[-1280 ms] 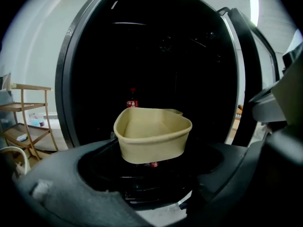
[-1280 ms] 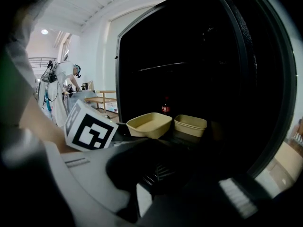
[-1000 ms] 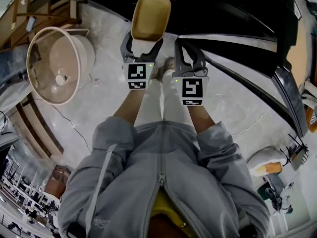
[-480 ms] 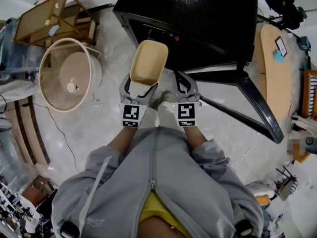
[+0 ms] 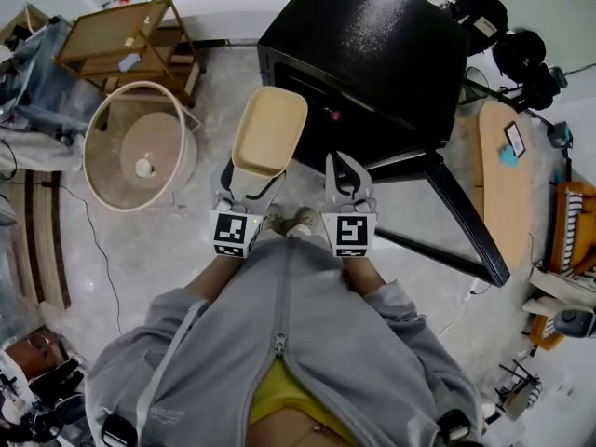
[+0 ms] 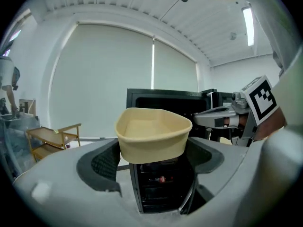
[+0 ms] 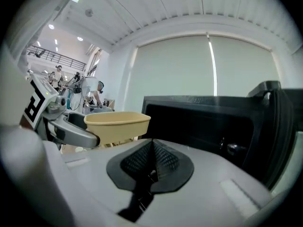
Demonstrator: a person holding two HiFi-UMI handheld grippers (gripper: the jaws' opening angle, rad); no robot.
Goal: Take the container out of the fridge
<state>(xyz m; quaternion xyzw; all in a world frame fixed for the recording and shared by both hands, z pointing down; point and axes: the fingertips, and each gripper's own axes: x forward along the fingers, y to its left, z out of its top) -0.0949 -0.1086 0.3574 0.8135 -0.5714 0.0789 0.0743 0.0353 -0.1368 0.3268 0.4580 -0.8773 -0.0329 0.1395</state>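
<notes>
Seen from above, a person in a grey zip jacket [image 5: 279, 361] stands on a pale stone floor [image 5: 205, 250], facing a small black fridge [image 5: 372, 54], with a gripper held out in each hand.

The left gripper [image 5: 251, 177] holds a tan plastic container [image 5: 270, 130]. Its jaws are spread wide and press on the tub's two opposite sides near its lower end. In the left gripper view, the container [image 6: 152, 134] sits level between the dark ribbed pads of the left gripper [image 6: 152, 150]. It is an open tub with rounded corners, and it looks empty. It is out in the open air in front of the fridge [image 6: 163, 193], above the floor and clear of the shelves.

The right gripper [image 5: 346, 170] is just beside the left one. In the right gripper view, the two jaws of the right gripper [image 7: 151, 161] meet along a line with nothing between them. The container [image 7: 117, 124] shows off to their left, and the fridge [image 7: 203, 122] fills the right side.

The fridge door [image 5: 456, 222] hangs open, swinging out towards the person's right. To the person's left, a round cream fan [image 5: 140, 147] lies on the floor. Beyond it is a low wooden trolley [image 5: 121, 35].
</notes>
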